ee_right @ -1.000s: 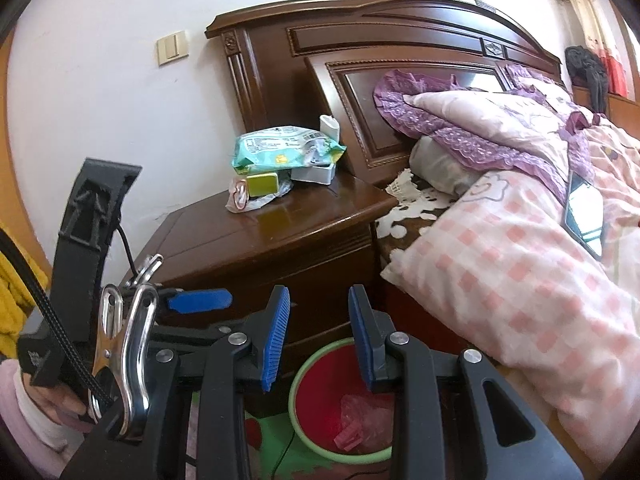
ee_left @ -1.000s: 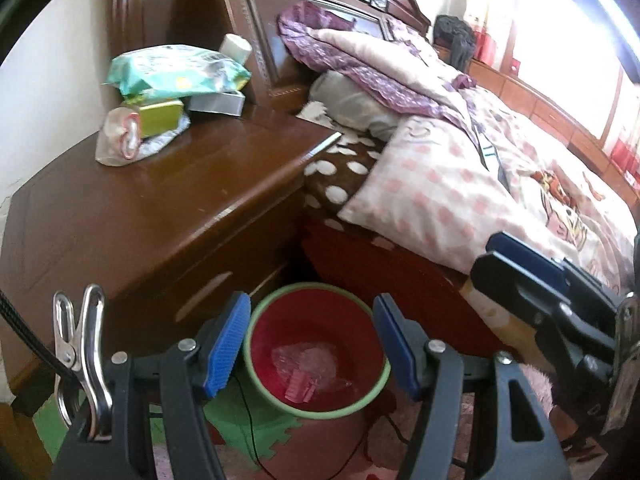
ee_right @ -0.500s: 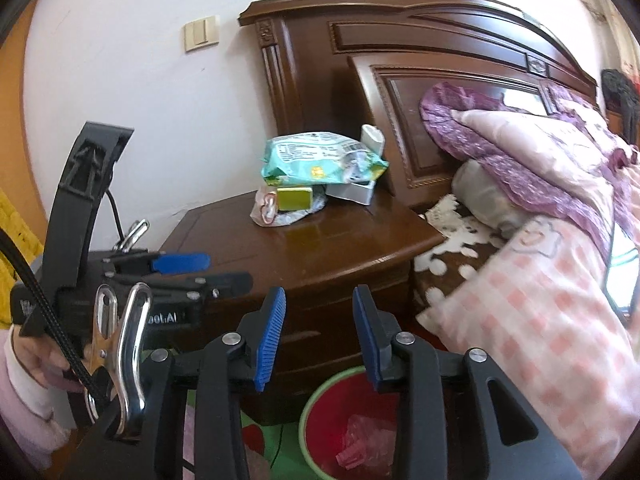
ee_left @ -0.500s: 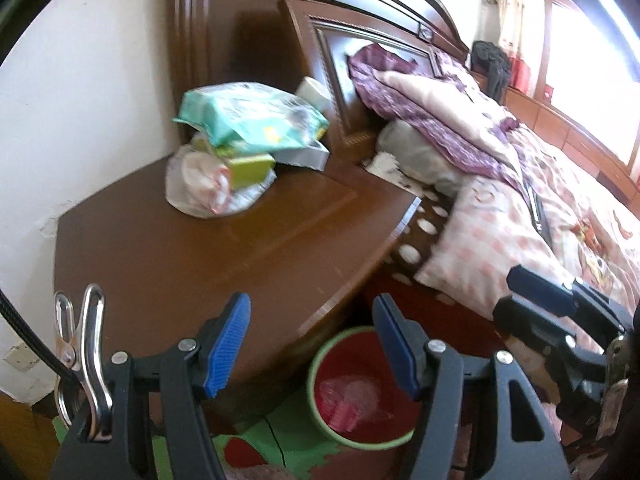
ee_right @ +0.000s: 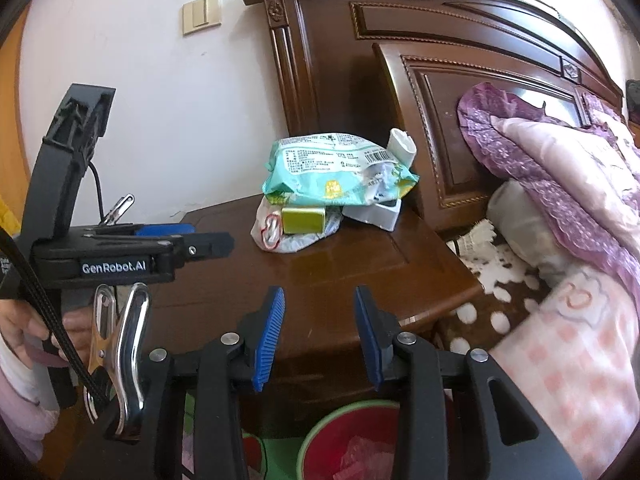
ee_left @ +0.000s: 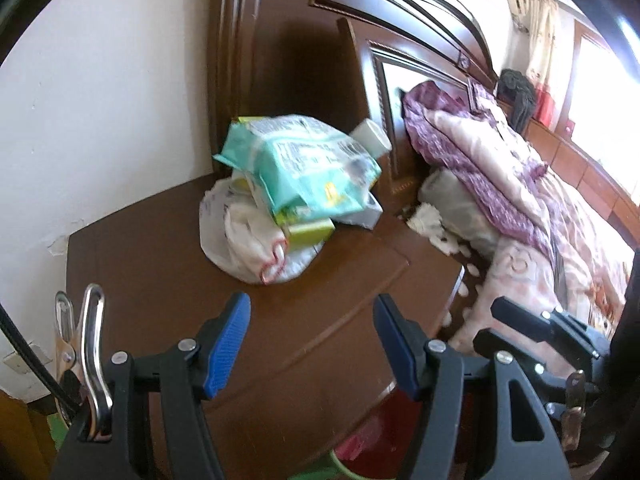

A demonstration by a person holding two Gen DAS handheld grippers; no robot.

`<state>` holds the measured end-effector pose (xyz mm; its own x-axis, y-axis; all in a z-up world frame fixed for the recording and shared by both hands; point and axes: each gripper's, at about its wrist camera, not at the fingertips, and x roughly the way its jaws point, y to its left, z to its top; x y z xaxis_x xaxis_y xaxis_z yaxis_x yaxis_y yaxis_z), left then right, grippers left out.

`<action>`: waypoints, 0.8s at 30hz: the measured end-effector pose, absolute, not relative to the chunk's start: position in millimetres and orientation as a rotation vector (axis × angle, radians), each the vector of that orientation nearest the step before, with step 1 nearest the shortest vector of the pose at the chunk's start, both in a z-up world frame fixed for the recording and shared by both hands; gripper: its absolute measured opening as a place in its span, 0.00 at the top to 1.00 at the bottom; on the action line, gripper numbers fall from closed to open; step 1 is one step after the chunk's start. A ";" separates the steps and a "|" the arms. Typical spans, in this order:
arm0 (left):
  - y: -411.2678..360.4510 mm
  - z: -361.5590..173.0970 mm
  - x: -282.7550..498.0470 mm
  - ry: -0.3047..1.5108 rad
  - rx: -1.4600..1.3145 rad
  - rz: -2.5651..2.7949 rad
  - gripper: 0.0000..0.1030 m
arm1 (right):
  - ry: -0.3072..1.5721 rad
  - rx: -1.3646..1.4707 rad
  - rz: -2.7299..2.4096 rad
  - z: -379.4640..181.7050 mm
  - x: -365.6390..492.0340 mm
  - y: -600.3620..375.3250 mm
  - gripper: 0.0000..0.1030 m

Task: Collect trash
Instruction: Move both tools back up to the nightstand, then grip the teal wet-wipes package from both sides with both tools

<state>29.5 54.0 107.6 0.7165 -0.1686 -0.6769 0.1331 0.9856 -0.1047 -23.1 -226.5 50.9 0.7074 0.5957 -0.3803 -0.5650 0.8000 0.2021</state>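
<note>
A pile sits at the back of the brown nightstand (ee_left: 168, 280): a crumpled white plastic bag (ee_left: 256, 244), a teal wipes pack (ee_left: 304, 164), a small green box (ee_left: 308, 232), a white box (ee_right: 376, 214) and a white roll (ee_left: 370, 136). The same bag (ee_right: 276, 232) and pack (ee_right: 336, 172) show in the right wrist view. A red bin with a green rim (ee_right: 352, 444) stands on the floor below the nightstand, crumpled plastic inside. My left gripper (ee_left: 312, 344) is open and empty over the nightstand top, short of the pile. My right gripper (ee_right: 318, 332) is open and empty, near the nightstand's front edge above the bin.
A bed with a pink checked quilt (ee_right: 580, 340), purple blanket (ee_right: 540, 168) and dark wooden headboard (ee_right: 460, 60) lies to the right. A white wall with a light switch (ee_right: 202, 14) is behind. The left gripper's body (ee_right: 116, 256) shows at the right view's left.
Both grippers have risen and moved from above the bin toward the nightstand; the pile is now larger and nearer in both views. Both stay open and empty.
</note>
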 end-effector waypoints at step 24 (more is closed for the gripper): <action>72.9 107.5 168.1 0.727 -0.193 -0.057 0.23 | 0.637 0.464 0.642 47.7 211.0 -220.5 0.20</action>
<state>168.1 72.9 107.5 0.7462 -0.1187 -0.6550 -0.0150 0.9807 -0.1948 211.0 -220.5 47.7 0.6254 0.6722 -0.3961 -0.4011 0.7125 0.5758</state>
